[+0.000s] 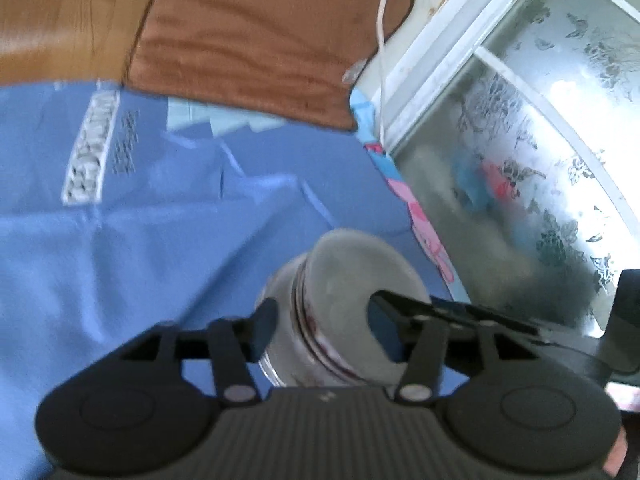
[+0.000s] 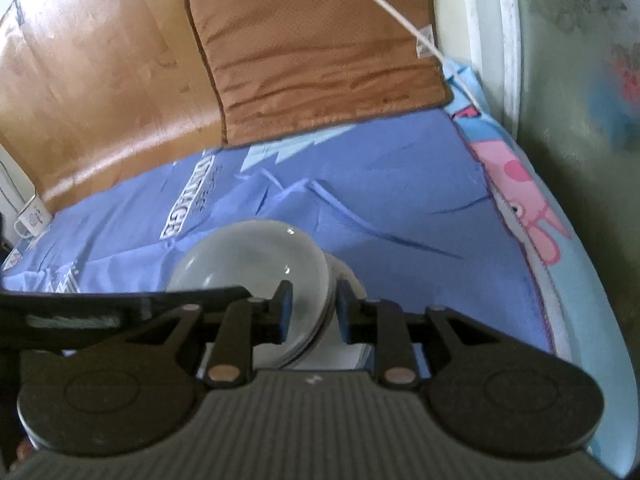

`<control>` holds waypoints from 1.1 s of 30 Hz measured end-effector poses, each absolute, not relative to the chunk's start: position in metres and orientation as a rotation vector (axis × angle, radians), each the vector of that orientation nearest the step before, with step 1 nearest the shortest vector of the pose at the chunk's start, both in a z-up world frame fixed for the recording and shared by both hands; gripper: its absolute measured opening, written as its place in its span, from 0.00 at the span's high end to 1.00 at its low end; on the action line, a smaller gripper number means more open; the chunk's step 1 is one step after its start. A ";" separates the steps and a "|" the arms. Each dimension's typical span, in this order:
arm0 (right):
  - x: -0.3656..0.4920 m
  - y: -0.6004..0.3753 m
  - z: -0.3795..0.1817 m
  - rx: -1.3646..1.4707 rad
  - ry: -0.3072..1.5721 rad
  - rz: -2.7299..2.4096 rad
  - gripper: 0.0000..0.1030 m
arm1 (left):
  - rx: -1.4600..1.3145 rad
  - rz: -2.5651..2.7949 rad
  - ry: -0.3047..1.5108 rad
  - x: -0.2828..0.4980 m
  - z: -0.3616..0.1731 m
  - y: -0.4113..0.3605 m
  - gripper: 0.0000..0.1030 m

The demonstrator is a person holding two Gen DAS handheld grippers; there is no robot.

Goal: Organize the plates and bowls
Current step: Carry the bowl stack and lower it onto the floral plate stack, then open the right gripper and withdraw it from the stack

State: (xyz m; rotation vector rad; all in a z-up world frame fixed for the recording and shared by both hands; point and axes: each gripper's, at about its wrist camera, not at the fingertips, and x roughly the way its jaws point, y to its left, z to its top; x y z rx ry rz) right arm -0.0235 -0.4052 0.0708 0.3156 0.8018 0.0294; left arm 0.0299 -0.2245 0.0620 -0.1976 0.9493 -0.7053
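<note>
the left tool (image 1: 320, 332) stands apart astride a stack of bowls (image 1: 340, 312), pads not clearly pressing, while the right tool (image 2: 311, 307) is clamped on the stack's rim (image 2: 320, 300), likely carrying it. the stack hangs between both tools above the blue sheet (image 1: 140, 220), tipped on edge, its axis crosswise.

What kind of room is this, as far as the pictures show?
Probably a bedroom at home: a blue printed sheet covers a bed, a wooden headboard stands behind it, and a cartoon pig cover lies along the edge.
</note>
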 end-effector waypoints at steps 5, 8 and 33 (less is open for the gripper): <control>-0.052 -0.404 0.092 0.247 0.596 -0.066 0.65 | -0.138 -0.682 0.819 0.014 0.083 -0.208 0.37; -0.083 -0.393 0.099 0.230 0.444 -0.130 0.48 | -0.087 -0.646 0.739 0.001 0.087 -0.198 0.37; -0.166 -0.269 0.051 0.411 0.554 -0.238 0.11 | 0.103 -0.369 0.657 -0.095 0.053 -0.064 0.00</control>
